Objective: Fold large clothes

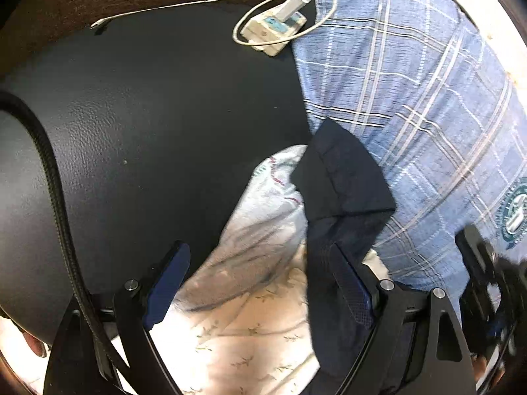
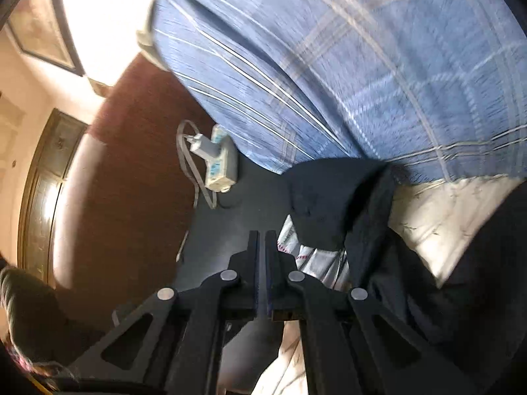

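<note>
Blue plaid pajama trousers (image 1: 411, 98) with a round team logo lie along the right side of a black leather surface (image 1: 148, 115). They also fill the upper right of the right wrist view (image 2: 346, 65). A dark navy garment (image 1: 346, 181) lies crumpled over a white patterned cloth (image 1: 257, 230). My left gripper (image 1: 260, 263) is open above the white cloth, its right finger against the navy garment. My right gripper (image 2: 262, 237) is shut and empty above the black surface, left of the navy garment (image 2: 336, 194). Its body shows at the right edge of the left wrist view.
A white power strip with a plugged charger and looped cable (image 1: 276, 29) lies at the far edge of the black surface, also in the right wrist view (image 2: 217, 161). Brown carpet (image 2: 131, 164) lies beyond. A wooden door (image 2: 46, 197) is at left.
</note>
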A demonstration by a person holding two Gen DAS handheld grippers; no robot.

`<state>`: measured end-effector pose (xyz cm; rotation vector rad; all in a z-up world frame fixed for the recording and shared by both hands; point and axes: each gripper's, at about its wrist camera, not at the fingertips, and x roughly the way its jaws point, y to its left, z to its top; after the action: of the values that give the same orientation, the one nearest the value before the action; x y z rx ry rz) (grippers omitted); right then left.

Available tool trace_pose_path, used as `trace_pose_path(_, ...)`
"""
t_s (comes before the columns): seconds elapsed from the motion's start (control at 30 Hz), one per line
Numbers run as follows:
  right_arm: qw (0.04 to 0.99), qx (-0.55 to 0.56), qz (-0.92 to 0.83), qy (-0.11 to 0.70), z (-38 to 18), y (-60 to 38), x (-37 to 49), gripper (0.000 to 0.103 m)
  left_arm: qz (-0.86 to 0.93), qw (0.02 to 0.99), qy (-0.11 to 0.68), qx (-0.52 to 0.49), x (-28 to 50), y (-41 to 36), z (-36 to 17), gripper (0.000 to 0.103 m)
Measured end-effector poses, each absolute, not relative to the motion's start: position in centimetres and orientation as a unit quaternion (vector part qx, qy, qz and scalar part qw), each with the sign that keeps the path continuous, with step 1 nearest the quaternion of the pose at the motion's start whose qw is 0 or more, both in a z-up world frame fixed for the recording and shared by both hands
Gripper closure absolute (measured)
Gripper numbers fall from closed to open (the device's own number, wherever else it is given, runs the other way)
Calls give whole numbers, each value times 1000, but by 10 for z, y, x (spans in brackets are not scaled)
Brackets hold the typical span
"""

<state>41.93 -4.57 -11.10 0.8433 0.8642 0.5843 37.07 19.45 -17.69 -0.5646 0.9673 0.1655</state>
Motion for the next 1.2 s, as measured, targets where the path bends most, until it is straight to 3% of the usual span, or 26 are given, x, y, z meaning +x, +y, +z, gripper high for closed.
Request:
trace_pose_path(0.63, 789, 373, 299, 386, -123, -104, 289, 100, 14, 831, 468, -299, 333, 184, -167, 16)
trace_pose_path(0.7, 800, 364, 280, 386, -129, -98, 300, 86, 28, 828, 471, -303, 334, 188, -171, 16)
trace_pose_path(0.77, 800, 373, 256, 394, -141, -90, 323, 15, 45, 828, 472, -301, 337, 192, -175, 15)
trace_pose_path(0.8, 806, 369, 243, 393, -146, -85, 332, 11, 64, 827, 474, -295, 342, 194, -179, 15)
trace_pose_path(0.93, 783, 370, 247, 435, -175, -49, 397, 15, 75, 811, 493, -305, 354, 207, -194, 15)
trace_pose_path(1.03, 782, 347, 250, 453, -183, -17, 438, 29, 77, 808, 498, -305, 362, 213, -200, 15)
trace_pose_path(1.2, 778, 340, 224, 479, -205, 10, 494, 41, 76, 799, 503, -320, 370, 216, -205, 15)
